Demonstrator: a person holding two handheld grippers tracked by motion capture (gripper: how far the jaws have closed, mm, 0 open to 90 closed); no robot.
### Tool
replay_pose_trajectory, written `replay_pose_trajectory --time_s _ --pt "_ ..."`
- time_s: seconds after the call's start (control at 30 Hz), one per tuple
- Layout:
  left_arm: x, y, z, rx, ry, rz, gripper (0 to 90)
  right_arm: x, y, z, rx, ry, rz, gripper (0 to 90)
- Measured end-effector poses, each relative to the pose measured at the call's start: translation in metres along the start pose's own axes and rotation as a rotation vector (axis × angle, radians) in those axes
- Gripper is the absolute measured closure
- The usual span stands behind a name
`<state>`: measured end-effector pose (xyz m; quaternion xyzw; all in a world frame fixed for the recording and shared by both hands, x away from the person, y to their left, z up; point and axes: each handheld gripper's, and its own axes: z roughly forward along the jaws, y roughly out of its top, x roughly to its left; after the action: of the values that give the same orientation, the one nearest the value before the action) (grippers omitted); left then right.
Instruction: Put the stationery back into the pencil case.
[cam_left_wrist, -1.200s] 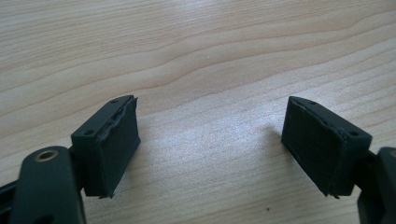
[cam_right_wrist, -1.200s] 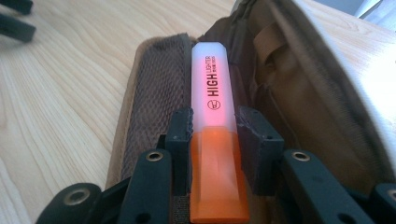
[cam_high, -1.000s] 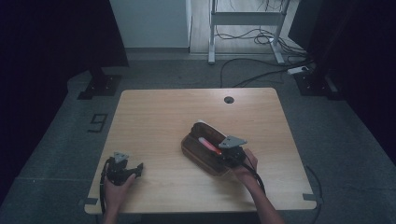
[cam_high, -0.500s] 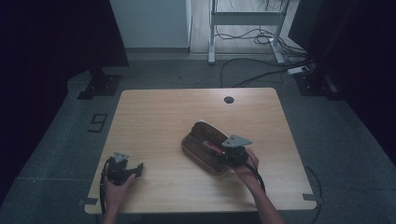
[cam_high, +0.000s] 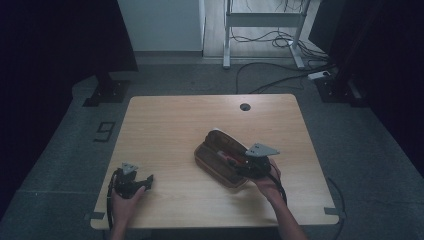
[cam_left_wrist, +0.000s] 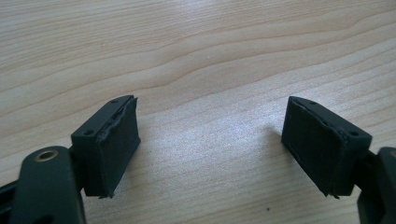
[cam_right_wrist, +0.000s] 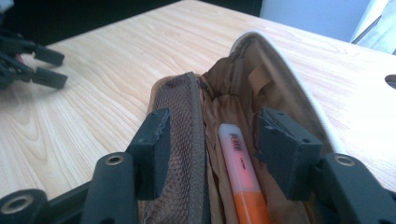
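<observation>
Gripper jaws on my right (cam_right_wrist: 212, 149) have just been opening over the pencil case, and they now stand apart with the orange highlighter (cam_right_wrist: 243, 182) lying between them, neither pad pressing on it. Working down in size: the wooden table (cam_high: 175, 125) carries everything. On its right half lies the brown pencil case (cam_high: 220, 159), open, with its mesh pocket (cam_right_wrist: 180, 140) on one side and its pale-edged lid (cam_right_wrist: 285, 70) raised on the other. Inside the case the highlighter rests lengthwise on the lining. My left gripper (cam_left_wrist: 212, 149) sits near the table's front left corner, jaws spread wide over bare wood, holding nothing.
</observation>
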<state>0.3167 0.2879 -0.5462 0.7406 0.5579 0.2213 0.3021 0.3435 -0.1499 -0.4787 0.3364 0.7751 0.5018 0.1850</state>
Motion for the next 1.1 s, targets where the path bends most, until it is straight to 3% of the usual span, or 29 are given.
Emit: replay_pose_trajectory --time_s 0.33,0.53,0.7,0.87,1.1 --pt "0.0 0.0 0.0 0.0 0.0 0.0 18.8 -0.008 -0.008 -0.031 -0.071 0.015 0.017 37.0" --pt "0.0 0.0 0.0 0.0 0.0 0.0 18.8 -0.016 -0.021 -0.053 -0.096 -0.031 0.024 34.7" --pt "0.0 0.0 0.0 0.0 0.0 0.0 18.8 -0.032 -0.04 -0.071 -0.074 -0.076 0.062 34.0" --pt "0.0 0.0 0.0 0.0 0.0 0.0 18.8 -0.049 -0.068 -0.082 -0.018 -0.131 0.101 33.4" --pt "0.0 0.0 0.0 0.0 0.0 0.0 18.8 -0.069 -0.093 -0.076 0.047 -0.201 0.136 32.9"
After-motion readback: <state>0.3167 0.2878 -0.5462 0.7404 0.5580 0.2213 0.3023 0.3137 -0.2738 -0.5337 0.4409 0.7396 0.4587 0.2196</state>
